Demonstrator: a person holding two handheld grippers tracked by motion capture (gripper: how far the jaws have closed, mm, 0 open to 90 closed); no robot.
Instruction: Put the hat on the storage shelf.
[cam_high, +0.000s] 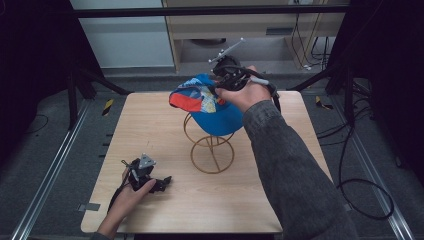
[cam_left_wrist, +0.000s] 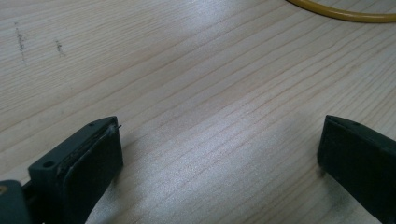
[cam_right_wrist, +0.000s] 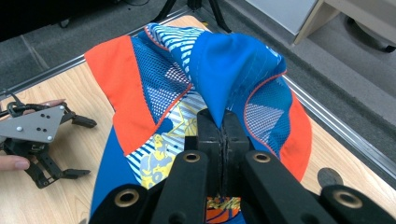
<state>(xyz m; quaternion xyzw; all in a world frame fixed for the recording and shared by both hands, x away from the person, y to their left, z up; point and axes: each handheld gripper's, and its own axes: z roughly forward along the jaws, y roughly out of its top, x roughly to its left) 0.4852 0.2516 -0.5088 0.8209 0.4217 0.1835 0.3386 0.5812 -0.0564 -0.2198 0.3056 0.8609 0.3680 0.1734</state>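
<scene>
A blue and orange cap hangs over the top of a gold wire stand at the middle of the table. My right gripper is shut on a pinched fold of the cap's blue crown, with the orange brim to the left in the right gripper view. My left gripper rests low on the table near the front left, open, with bare wood between its jaws. The stand's yellow base ring curves past the top of the left gripper view.
The wooden table has metal rails along both sides on the floor. Black cables trail on the floor at the right. A pale cabinet stands beyond the far edge.
</scene>
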